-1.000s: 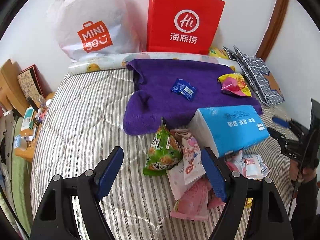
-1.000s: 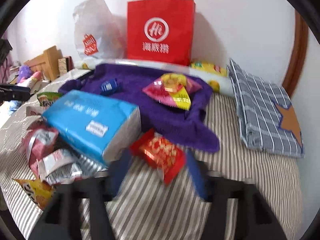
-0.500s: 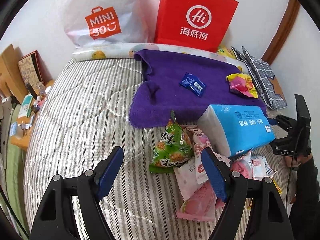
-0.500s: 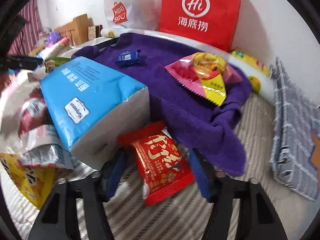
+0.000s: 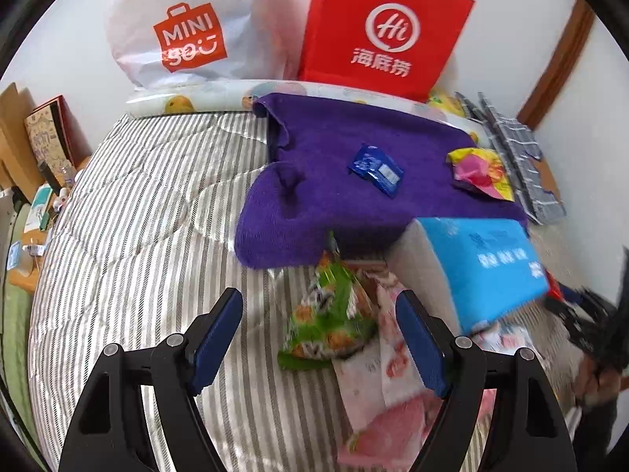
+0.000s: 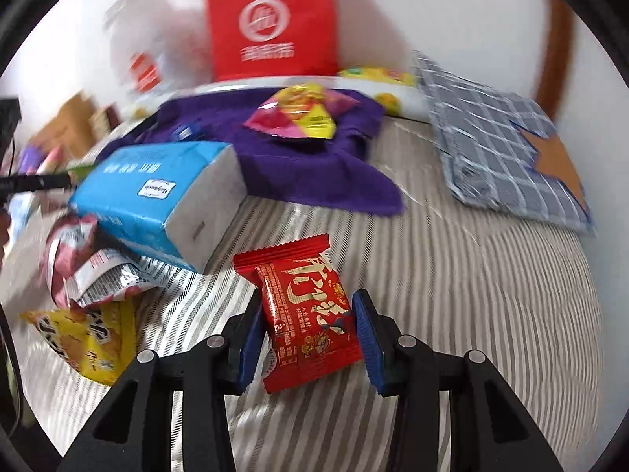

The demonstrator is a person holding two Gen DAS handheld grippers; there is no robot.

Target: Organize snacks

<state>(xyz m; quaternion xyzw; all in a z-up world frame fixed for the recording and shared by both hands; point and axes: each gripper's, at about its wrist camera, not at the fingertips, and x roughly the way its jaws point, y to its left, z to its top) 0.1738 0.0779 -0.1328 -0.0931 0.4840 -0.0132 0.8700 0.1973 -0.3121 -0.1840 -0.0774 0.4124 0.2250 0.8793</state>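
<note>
My right gripper (image 6: 308, 334) is closed on a red snack packet (image 6: 306, 314), held just above the striped bed. My left gripper (image 5: 320, 338) is open and empty, hovering over a green snack bag (image 5: 330, 314) and pink-and-white packets (image 5: 389, 377). A purple towel (image 5: 334, 181) at the back carries a small blue packet (image 5: 375, 169) and a pink-and-yellow snack bag (image 5: 481, 171); that bag also shows in the right wrist view (image 6: 298, 116). A blue tissue pack (image 5: 483, 267) lies by the pile; it also shows in the right wrist view (image 6: 157, 200).
A red paper bag (image 5: 385, 27) and a white Miniso bag (image 5: 184, 31) stand against the wall. A grey checked cloth (image 6: 507, 149) lies at the right. A yellow snack bag (image 6: 90, 338) and crumpled red-white packets (image 6: 86, 263) lie left of the right gripper.
The right gripper has closed on the red packet and drawn it back from the tissue pack. The left gripper has moved closer over the green bag.
</note>
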